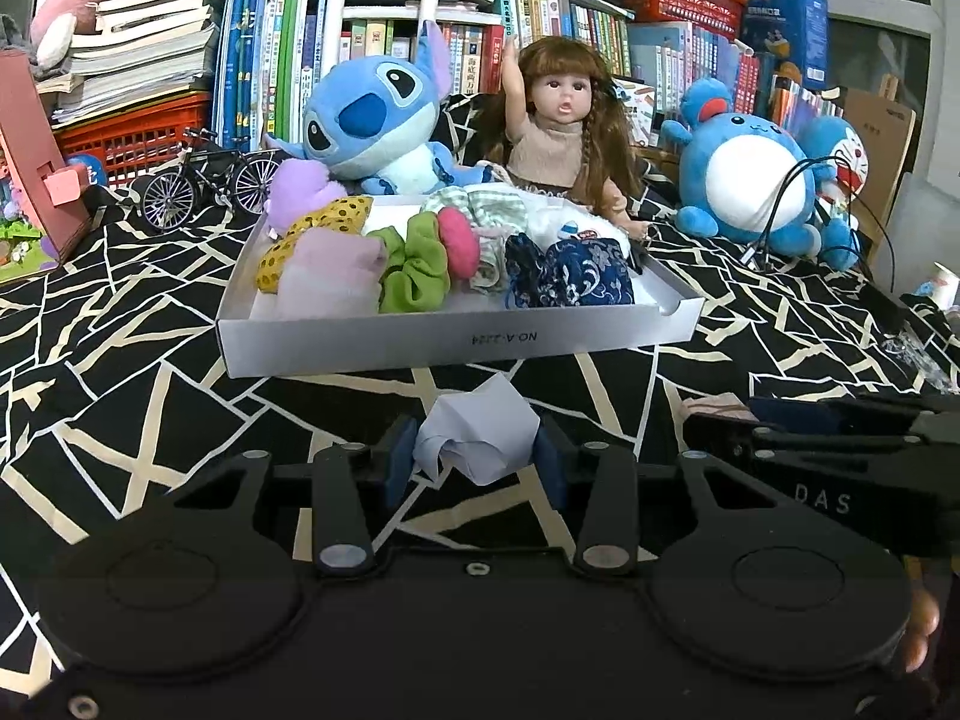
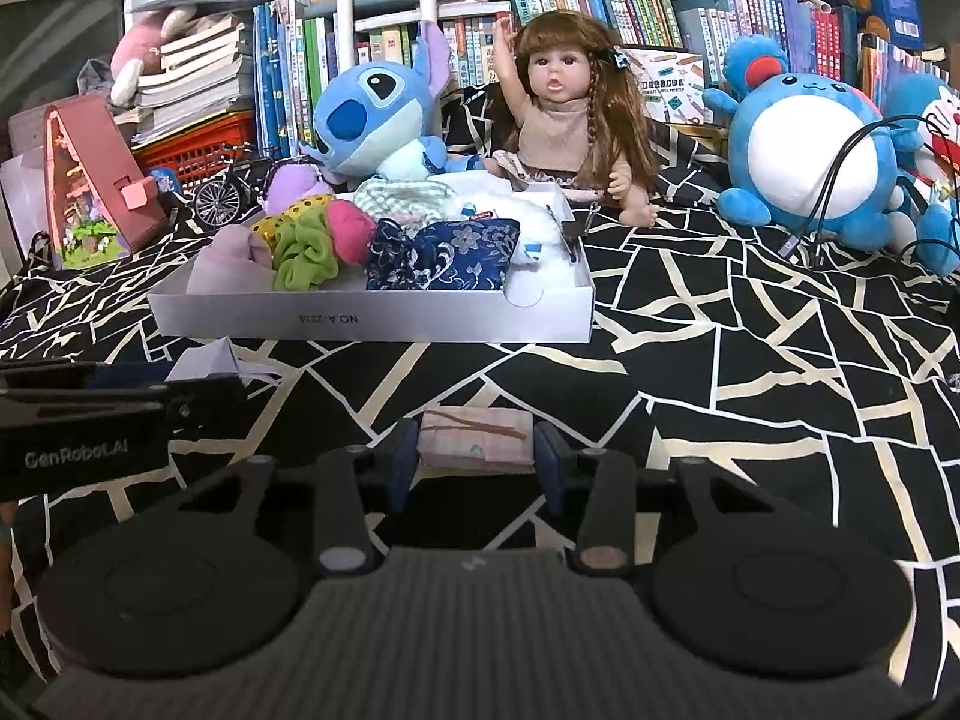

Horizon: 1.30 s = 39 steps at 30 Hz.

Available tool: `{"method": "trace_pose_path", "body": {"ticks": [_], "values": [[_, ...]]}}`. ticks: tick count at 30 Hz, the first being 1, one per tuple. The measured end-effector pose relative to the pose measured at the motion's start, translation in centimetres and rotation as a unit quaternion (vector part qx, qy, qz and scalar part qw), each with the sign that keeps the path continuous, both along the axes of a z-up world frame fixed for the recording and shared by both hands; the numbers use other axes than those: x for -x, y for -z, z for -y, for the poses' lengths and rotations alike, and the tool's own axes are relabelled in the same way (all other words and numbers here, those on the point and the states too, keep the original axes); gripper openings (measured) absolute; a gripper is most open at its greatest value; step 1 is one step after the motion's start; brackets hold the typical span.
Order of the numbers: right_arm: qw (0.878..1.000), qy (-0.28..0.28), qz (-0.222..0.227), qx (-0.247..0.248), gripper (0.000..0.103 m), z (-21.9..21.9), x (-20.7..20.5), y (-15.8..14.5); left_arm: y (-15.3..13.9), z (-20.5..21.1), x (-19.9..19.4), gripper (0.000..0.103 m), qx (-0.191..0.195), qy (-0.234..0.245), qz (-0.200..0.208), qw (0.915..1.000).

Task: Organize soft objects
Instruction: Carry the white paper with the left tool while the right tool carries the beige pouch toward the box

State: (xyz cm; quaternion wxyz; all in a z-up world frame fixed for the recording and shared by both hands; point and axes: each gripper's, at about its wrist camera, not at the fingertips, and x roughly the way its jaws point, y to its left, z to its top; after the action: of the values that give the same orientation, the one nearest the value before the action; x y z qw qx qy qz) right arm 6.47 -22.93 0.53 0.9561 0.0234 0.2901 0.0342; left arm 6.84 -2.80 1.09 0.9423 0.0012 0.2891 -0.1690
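Note:
My left gripper (image 1: 477, 456) is shut on a crumpled white cloth (image 1: 480, 438), its blue pads pressing both sides, just in front of the white tray (image 1: 456, 339). My right gripper (image 2: 477, 450) is shut on a small pink folded bundle (image 2: 477, 441) bound with a rubber band, low over the black patterned cover. The tray (image 2: 372, 321) holds several soft items, among them a green scrunchie (image 1: 414, 267), a blue floral pouch (image 1: 570, 276) and a pale pink cloth (image 1: 333, 276). In the right wrist view the left gripper shows at the left edge with the white cloth (image 2: 210, 360).
A blue plush (image 1: 372, 120), a doll (image 1: 558, 138) and a round blue plush (image 1: 750, 180) sit behind the tray before shelves of books. A small model bicycle (image 1: 204, 183) stands at the left. Black cables (image 1: 792, 204) trail at the right.

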Motion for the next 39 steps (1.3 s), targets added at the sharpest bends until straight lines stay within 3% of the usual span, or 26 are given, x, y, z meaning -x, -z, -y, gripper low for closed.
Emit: {"method": "trace_pose_path", "body": {"ticks": [9,18,20,23,26,28,32,39], "values": [[1.000,0.000,0.000,0.001,0.047,-0.1,0.1,0.1,0.4,-0.1,0.8,0.051,-0.008,0.020,-0.010,0.9997],[1.000,0.007,-0.004,-0.002,0.047,0.5,0.2,0.4,0.3,0.2,2.5,0.048,-0.019,0.082,-0.020,0.9962],[1.000,0.007,-0.004,-0.002,0.047,0.6,0.3,0.5,0.1,0.3,2.9,0.049,-0.027,0.070,-0.005,0.9971],[1.000,0.007,-0.004,-0.003,0.047,0.7,0.3,0.5,-0.2,0.5,2.9,0.060,-0.031,0.049,0.018,0.9981],[1.000,0.006,-0.002,-0.002,0.047,0.6,0.4,0.4,-0.1,0.8,2.3,0.062,-0.026,0.042,0.016,0.9987],[1.000,0.005,0.001,0.001,0.047,0.6,0.5,0.4,0.2,0.9,1.7,0.061,-0.019,0.036,0.004,0.9992],[1.000,0.003,0.005,0.004,0.047,0.5,0.6,0.3,0.9,0.9,0.5,0.036,0.001,0.029,-0.032,0.9991],[1.000,0.004,0.007,-0.005,0.047,0.8,0.5,-0.1,-0.1,0.6,0.5,0.036,0.014,0.013,-0.018,0.9997]]}}
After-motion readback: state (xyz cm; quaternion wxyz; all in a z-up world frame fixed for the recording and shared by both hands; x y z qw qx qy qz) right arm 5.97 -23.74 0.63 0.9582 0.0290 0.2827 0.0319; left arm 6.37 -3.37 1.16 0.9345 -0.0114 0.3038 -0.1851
